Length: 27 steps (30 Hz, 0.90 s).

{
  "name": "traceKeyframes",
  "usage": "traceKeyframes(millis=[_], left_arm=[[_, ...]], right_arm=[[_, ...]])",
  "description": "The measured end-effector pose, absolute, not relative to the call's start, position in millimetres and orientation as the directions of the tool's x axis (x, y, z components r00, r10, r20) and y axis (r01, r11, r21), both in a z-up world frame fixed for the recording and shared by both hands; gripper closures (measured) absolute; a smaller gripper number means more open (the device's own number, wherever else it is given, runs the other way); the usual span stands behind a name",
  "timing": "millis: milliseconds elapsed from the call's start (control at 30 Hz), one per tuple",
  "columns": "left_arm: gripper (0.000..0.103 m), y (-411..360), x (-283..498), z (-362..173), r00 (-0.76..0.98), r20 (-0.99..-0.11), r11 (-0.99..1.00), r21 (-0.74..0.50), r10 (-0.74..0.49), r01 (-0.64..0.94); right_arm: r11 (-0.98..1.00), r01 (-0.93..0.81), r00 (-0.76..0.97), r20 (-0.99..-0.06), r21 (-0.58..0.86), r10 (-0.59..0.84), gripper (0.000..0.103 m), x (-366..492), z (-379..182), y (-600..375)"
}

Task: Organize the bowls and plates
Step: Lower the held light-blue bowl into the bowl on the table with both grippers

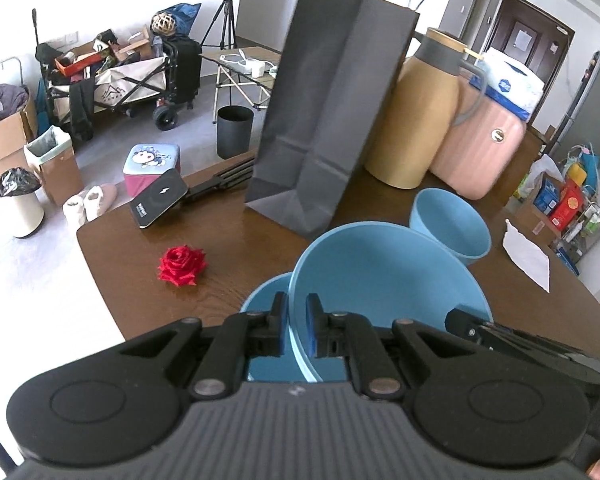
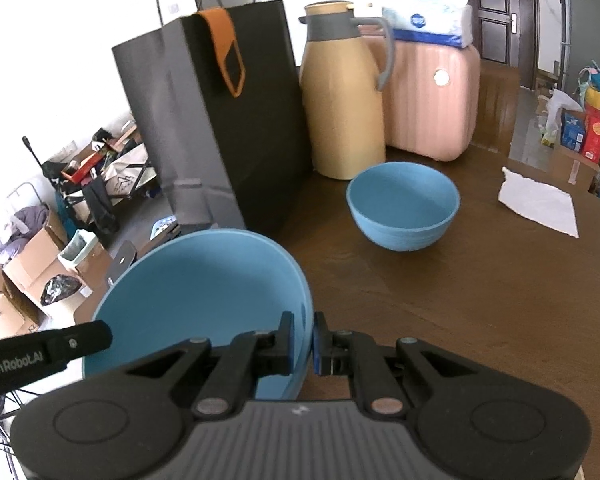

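Observation:
A large blue bowl (image 1: 380,280) hangs tilted above the brown table (image 1: 228,248), held from both sides. My left gripper (image 1: 296,306) is shut on its left rim. My right gripper (image 2: 302,326) is shut on its right rim (image 2: 204,288). Each gripper's black finger shows at the edge of the other's view. Under the bowl, in the left wrist view, part of another blue dish (image 1: 262,304) shows; whether it is a plate or a bowl I cannot tell. A smaller blue bowl (image 2: 404,204) stands upright on the table beyond, close to the jug.
A black paper bag (image 2: 228,120) stands just behind the held bowl, with a tan thermos jug (image 2: 340,96) and a pink case (image 2: 432,96) to its right. A red fabric rose (image 1: 182,265) and a power bank (image 1: 160,200) lie near the table's left edge. A white napkin (image 2: 540,204) lies right.

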State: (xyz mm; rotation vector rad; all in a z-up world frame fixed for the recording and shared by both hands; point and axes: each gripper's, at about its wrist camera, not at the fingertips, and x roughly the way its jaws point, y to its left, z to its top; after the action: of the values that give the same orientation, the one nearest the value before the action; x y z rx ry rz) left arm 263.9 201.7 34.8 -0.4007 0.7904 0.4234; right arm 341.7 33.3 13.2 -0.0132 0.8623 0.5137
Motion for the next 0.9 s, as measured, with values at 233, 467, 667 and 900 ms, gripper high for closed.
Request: traceKeyframes(millis=[233,467,667,900], left_arm=[[0.093,216.3,262.0,20.3,0.623,-0.748,0.836,-0.178,0.227,-0.519],[0.093,222.7,266.0,1.2,0.609,-0.758,0.835,-0.164,0.234,-0.525],[0.093,227.0,267.3,-10.6,0.607,-0.762,0.836,-0.168,0.226,-0.522],[0.093,228.2,268.7,-19.3,0.605,-0.765,0.838,-0.171,0.219,-0.519]], right_arm=[[0.872,-0.446,0.525,-0.73,0.203,0.438,0.094,342.1,-1.3,47.6],[0.871,-0.453,0.528,-0.731,0.189,0.433,0.094,342.3,-19.4,58.8],[0.871,-0.457,0.535,-0.726,0.18,0.431,0.094,342.3,-30.2,62.1],[0.868,-0.472,0.554,-0.716,0.151,0.426,0.094,337.7,-37.1,64.6]])
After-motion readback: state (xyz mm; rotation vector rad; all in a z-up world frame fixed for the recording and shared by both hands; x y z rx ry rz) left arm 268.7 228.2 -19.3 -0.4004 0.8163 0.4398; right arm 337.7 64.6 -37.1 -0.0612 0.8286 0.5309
